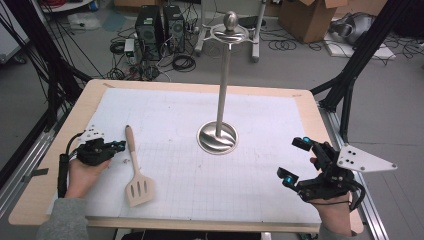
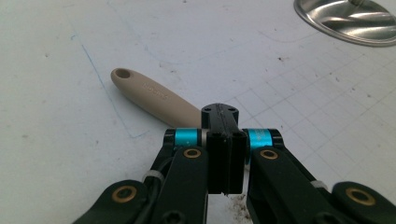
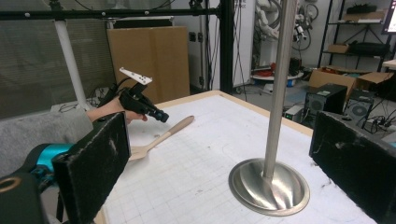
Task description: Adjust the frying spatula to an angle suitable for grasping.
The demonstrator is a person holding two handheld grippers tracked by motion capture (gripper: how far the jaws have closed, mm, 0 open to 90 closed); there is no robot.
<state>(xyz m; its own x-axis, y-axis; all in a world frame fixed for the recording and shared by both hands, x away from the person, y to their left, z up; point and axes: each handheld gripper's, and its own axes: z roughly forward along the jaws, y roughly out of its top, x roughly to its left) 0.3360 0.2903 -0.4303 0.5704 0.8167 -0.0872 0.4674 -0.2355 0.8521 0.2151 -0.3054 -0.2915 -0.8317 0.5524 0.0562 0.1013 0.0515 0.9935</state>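
- Spatula (image 1: 135,167) lies flat on the white grid mat (image 1: 260,125), at about eight o'clock from the steel stand (image 1: 218,136) in the middle of the table.
- Long axis runs roughly twelve to six: handle tip up at twelve, slotted blade down at six, nearest the person.
- Looks light and stiff, a smooth beige handle that might slip; I'd take it mid-handle, across the narrow part.
- Left gripper (image 1: 118,146) sits just beside the handle at nine o'clock, jaws pressed together on nothing.
- Right gripper (image 1: 294,161) hangs well apart at the stand's four o'clock, jaws spread wide, empty, facing the stand's pole.
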